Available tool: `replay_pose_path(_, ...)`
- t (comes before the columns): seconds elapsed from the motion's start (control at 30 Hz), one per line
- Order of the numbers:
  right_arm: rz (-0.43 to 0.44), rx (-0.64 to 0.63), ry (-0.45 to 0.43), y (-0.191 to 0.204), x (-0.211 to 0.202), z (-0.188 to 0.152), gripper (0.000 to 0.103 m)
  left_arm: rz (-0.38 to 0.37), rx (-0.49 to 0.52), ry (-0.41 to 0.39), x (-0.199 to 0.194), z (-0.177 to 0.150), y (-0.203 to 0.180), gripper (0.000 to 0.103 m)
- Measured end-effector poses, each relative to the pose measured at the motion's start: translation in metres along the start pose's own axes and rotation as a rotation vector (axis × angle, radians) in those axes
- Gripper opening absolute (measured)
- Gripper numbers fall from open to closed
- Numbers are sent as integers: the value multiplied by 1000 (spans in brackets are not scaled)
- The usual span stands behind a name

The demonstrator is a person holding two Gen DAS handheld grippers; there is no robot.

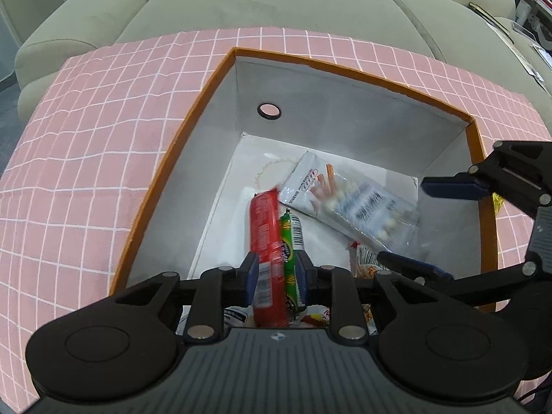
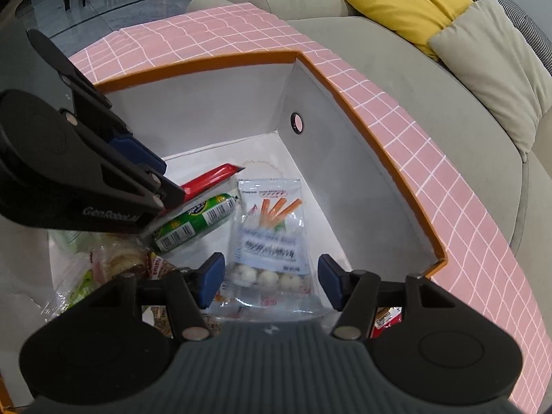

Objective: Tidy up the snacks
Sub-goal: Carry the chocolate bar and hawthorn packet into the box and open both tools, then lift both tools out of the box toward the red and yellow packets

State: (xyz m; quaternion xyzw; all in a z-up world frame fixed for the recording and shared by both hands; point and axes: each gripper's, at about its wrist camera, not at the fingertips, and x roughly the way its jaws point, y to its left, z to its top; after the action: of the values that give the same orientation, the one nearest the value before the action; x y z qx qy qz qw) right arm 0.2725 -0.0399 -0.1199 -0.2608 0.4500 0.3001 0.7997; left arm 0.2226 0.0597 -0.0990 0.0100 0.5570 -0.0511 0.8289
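Observation:
An orange-rimmed white box [image 1: 193, 131] [image 2: 207, 63] stands on a pink checked cloth. My left gripper [image 1: 277, 262] [image 2: 174, 183] reaches down into it, shut on a red snack packet [image 1: 265, 227] [image 2: 207, 179] and a green sausage stick [image 1: 293, 234] [image 2: 196, 217] side by side. A clear packet with orange sticks and white balls [image 1: 352, 200] [image 2: 267, 227] lies on the box floor. My right gripper [image 2: 270, 272] [image 1: 403, 220] straddles that packet, open, with a gap between each blue pad and the wrapper.
More wrapped snacks [image 2: 114, 262] are piled at the near end of the box. A round finger hole [image 1: 269, 111] pierces the far wall. The pink cloth [image 1: 86, 145] covers a grey sofa [image 1: 276, 3] with a yellow cushion [image 2: 400, 3].

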Motion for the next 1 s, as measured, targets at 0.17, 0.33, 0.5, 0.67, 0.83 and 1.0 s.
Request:
replay_pose_path(0.17, -18, 9, -15, 2, -14, 3, 68, -12, -8, -41, -16, -3, -2, 49)
replay_pose_path(0.33, -21, 60, -41, -2, -33, 4, 73, 4, -8, -98, -37, -5, -4, 57)
replay_pose_path(0.5, -37, 132, -108, -7, -58, -3, 73, 0, -25, -175, -63, -9, -7, 61)
replay_pose_path(0.67, -76, 207, -182, -9, -81, -16, 74, 1, -25, -260, -90, -16, -16, 61)
replay_pose_path(0.83, -98, 298, -257, -7, -108, -35, 75, 3, -35, -354, -115, -29, -29, 61)
replay_pose_path(1.0, -101, 355, -309, 1, -124, -55, 75, -6, -36, -413, -131, -44, -45, 61)
